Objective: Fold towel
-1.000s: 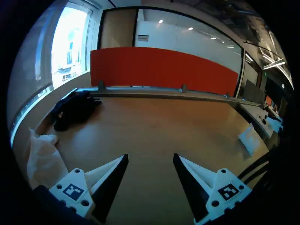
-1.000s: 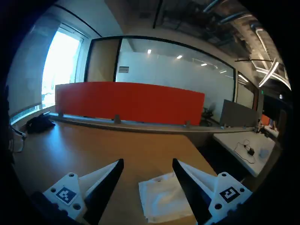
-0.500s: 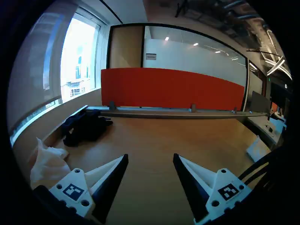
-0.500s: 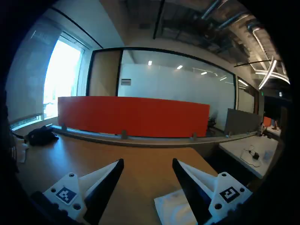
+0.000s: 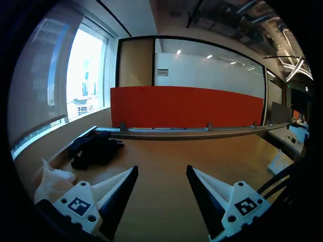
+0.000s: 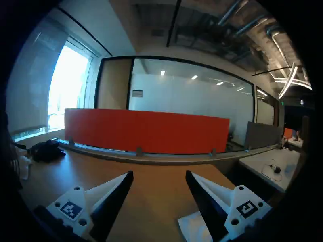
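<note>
Wooden desk (image 5: 169, 157) runs back to a red divider (image 5: 185, 107), with glass walls and a bright window behind. Over the last second both cameras have tipped upward: more ceiling shows in each view, and less of the desk.

In the right gripper view the white towel (image 6: 191, 228) has slid from between the fingers to a small patch at the bottom edge, just inside the right-hand finger. It lies flat on the desk near its right end. A white shape at the far right of the left gripper view may be the same towel, but I cannot be sure.

Left gripper (image 5: 161, 167) has its tongs spread wide with nothing between them, and so does the right gripper (image 6: 158, 172). Neither touches the cloth. A black bag (image 5: 95, 149) and a crumpled white bag (image 5: 52, 183) sit by the window, well apart from the towel.

Both tools lifting away from a flat, let-go towel suggests this fold is finished, or a pause before another
</note>
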The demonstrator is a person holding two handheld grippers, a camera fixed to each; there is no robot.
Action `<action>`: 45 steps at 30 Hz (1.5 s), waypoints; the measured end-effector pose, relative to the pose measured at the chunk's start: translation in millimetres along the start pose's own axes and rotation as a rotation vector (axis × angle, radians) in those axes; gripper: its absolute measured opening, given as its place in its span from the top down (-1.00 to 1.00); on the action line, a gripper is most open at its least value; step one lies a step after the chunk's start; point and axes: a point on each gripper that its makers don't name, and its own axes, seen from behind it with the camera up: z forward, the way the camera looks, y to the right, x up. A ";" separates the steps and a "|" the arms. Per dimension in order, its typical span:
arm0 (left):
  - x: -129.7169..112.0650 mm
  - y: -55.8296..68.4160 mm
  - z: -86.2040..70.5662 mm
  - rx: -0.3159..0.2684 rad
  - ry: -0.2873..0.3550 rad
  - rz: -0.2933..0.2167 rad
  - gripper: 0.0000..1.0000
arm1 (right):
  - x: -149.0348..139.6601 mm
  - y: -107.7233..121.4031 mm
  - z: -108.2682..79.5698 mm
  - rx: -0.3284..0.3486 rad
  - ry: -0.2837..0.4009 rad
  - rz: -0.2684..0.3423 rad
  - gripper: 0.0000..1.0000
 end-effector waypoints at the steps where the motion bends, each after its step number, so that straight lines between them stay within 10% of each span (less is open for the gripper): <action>1: 1.4 -1.2 0.4 0.003 0.006 -0.002 -0.77 | 0.4 -0.7 -0.3 0.000 0.002 0.004 -1.00; 45: -35.5 -43.5 36.6 0.083 0.194 0.064 -0.76 | -12.3 -56.6 2.5 0.056 0.026 -0.056 -1.00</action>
